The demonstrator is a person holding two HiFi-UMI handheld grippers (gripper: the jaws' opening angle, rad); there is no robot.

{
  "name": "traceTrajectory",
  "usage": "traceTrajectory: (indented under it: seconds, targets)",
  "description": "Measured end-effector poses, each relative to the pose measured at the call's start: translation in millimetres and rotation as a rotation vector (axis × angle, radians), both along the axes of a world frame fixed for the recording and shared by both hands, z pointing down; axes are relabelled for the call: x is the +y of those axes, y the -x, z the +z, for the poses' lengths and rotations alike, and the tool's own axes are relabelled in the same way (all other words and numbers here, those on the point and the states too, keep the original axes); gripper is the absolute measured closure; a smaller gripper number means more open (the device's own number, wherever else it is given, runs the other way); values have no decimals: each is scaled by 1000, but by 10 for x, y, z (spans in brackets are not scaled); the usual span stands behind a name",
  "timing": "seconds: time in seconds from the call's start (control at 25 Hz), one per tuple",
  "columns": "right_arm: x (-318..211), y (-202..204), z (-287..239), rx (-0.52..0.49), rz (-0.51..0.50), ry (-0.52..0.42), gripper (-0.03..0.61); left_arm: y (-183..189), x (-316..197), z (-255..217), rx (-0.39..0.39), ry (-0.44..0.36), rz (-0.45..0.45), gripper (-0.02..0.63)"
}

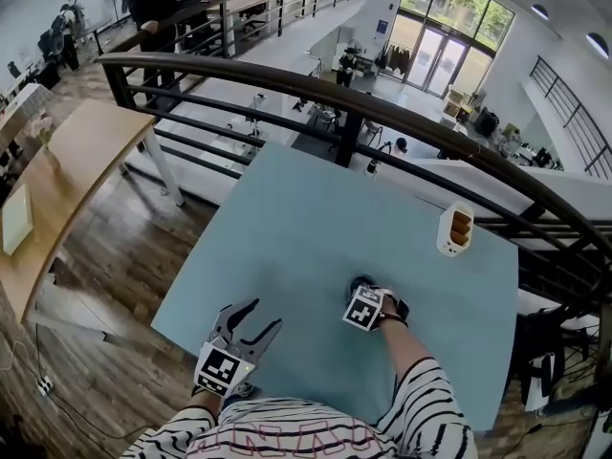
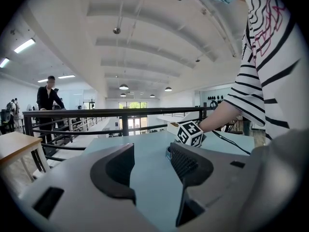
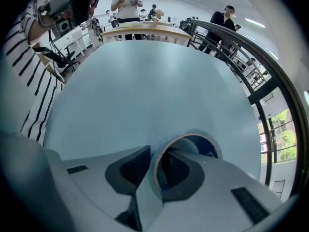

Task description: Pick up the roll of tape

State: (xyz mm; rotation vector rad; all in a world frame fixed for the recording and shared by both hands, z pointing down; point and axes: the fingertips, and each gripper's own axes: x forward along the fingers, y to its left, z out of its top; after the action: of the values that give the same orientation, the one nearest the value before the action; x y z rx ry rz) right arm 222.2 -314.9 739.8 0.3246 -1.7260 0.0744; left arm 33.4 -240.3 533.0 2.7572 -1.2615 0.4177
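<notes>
The roll of tape (image 3: 208,148), grey outside and blue inside, lies flat on the pale blue table (image 1: 287,228). My right gripper (image 3: 157,154) points steeply down over it, one jaw inside the ring and the other outside, pinching the roll's wall. In the head view only a dark edge of the roll (image 1: 360,282) shows beyond the right gripper (image 1: 367,293) and its marker cube. The left gripper (image 1: 264,316) hovers open and empty near the table's front left edge. From the left gripper view (image 2: 152,151), a sliver of the roll (image 2: 168,152) shows under the marker cube.
A white holder with brown pieces (image 1: 455,229) stands at the table's far right. A black railing (image 1: 316,84) runs behind the table with a drop beyond it. A wooden table (image 1: 67,161) stands to the left. People stand far back by the railing.
</notes>
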Motion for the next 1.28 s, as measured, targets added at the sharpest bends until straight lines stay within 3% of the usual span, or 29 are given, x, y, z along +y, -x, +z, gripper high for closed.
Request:
traceTrajectory:
  seconds: [0.16, 0.36, 0.72, 1.28]
  targets:
    - [-8, 2, -36, -30, 64, -39, 495, 10, 18, -35, 0, -7, 16, 400]
    - [-31, 58, -206, -216, 285, -86, 497, 44, 40, -56, -2, -9, 33, 400]
    - [87, 41, -832, -503, 621, -297, 499, -31, 41, -94, 1, -10, 128, 400]
    - [872, 112, -1946, -778, 889, -612, 499, -107, 119, -191, 23, -49, 335, 401]
